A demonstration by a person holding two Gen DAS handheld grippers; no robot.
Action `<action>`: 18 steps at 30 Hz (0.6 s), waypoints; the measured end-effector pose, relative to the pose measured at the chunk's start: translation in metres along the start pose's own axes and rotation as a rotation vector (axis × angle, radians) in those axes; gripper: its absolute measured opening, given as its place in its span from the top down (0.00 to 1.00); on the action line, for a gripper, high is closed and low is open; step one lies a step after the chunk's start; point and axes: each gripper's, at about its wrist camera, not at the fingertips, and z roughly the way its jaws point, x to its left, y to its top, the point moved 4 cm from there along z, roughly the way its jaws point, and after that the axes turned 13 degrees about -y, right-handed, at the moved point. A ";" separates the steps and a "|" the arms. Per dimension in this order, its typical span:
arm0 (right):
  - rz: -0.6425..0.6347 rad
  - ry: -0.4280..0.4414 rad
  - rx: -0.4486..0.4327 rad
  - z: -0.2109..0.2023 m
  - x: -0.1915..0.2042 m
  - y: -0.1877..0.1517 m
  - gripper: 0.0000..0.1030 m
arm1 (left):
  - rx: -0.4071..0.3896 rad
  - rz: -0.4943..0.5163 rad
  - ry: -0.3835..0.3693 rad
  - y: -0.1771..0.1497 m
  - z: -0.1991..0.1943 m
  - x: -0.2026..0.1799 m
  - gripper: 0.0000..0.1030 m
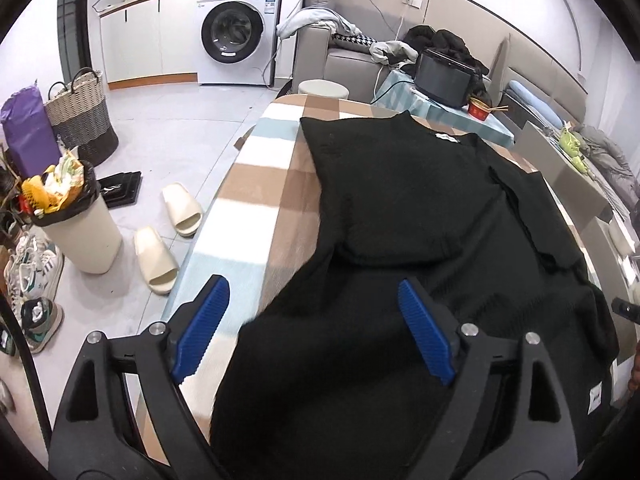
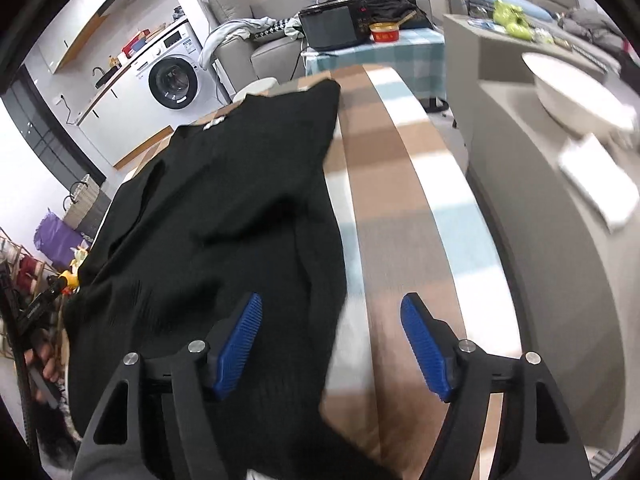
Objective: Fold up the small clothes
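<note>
A black ribbed knit garment [image 1: 420, 216] [image 2: 224, 216] lies spread flat on the desk covered with a brown, white and pale-blue checked cloth [image 1: 256, 200] [image 2: 400, 184]. Its collar with a small white label points toward the desk's far edge. One sleeve is folded across the body, and the hem drapes over the near edge.

Bright, fisheye-warped, perhaps motion-blurred edges.

I am seeing one black garment [image 1: 400, 216] lying on one checked desk [image 1: 256, 184]. I am holding two hand-held grippers, the left hand-held gripper [image 1: 312, 328] and the right hand-held gripper [image 2: 332, 344]. Two beige slippers [image 1: 168, 232], one washing machine [image 1: 236, 28] and one bin [image 1: 84, 236] are standing nearby.
</note>
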 end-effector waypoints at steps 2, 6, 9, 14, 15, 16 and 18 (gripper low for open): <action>-0.002 0.025 0.010 -0.004 -0.003 -0.015 0.29 | -0.002 -0.004 0.013 -0.011 -0.012 0.002 0.17; -0.037 0.072 0.031 -0.002 0.006 -0.032 0.48 | -0.011 -0.015 0.007 -0.030 -0.031 0.005 0.17; -0.075 0.092 0.052 0.006 0.019 -0.035 0.95 | -0.014 -0.026 0.009 -0.039 -0.040 0.006 0.17; 0.022 -0.014 -0.049 0.001 -0.006 -0.008 0.95 | -0.015 -0.011 0.033 -0.045 -0.048 0.008 0.17; 0.037 -0.019 -0.031 0.004 -0.011 -0.006 0.94 | -0.008 -0.013 0.036 -0.047 -0.048 0.009 0.17; 0.047 -0.020 -0.004 0.007 -0.015 -0.007 0.91 | 0.000 -0.017 0.038 -0.049 -0.048 0.011 0.17; 0.040 -0.023 -0.002 0.005 -0.017 -0.010 0.85 | 0.011 -0.024 0.041 -0.054 -0.048 0.015 0.17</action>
